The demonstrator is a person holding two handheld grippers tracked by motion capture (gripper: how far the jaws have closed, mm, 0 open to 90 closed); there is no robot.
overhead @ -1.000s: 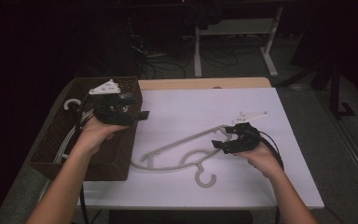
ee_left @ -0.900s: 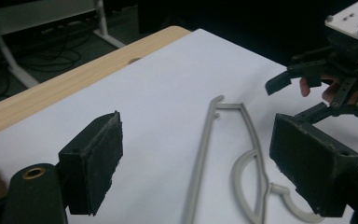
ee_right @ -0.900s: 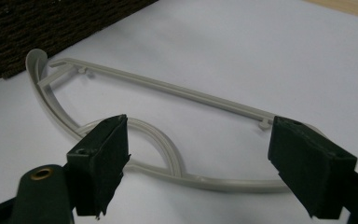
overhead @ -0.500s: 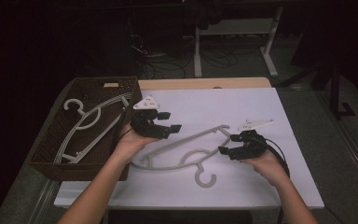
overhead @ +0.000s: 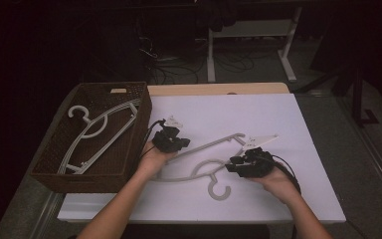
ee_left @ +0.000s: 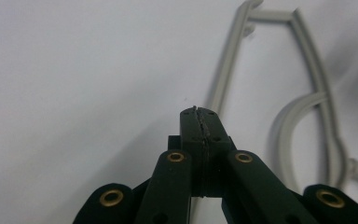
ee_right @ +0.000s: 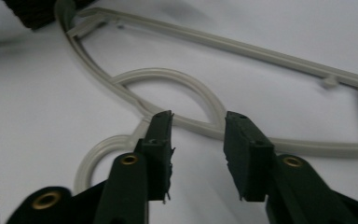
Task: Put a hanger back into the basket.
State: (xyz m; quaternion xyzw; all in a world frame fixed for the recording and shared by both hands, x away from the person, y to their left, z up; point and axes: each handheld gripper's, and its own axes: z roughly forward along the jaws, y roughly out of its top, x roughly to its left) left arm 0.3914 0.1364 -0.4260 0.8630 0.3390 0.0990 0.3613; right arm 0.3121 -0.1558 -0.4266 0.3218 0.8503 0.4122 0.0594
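At the left of the high view a dark wicker basket (overhead: pixel 54 172) is seen on the table, with pale hangers (overhead: pixel 97 134) lying inside it. Just right of the basket, near the middle of the frame, the left gripper (overhead: pixel 181 145) is held over the white table top (overhead: pixel 298 124), at the left end of a grey hanger (overhead: pixel 206 164) that lies flat there. In the left gripper view its jaws are seen pressed together at the centre of the frame, having just been closing. Nothing is visible between the pads, and the bar of the hanger (ee_left: pixel 223 79) runs on from just behind the tips toward the upper right. Whether that bar is touched by the tips cannot be told.

The hanger stretches across the middle of the high view, its hook curling down at lower centre. To the right of the hook the right gripper (overhead: pixel 234 167) is held low. In the right gripper view its jaws (ee_right: pixel 198 135) stand partly apart, having just been closing, and the neck of the hanger (ee_right: pixel 177 79) lies beyond the gap, not clamped by the pads.
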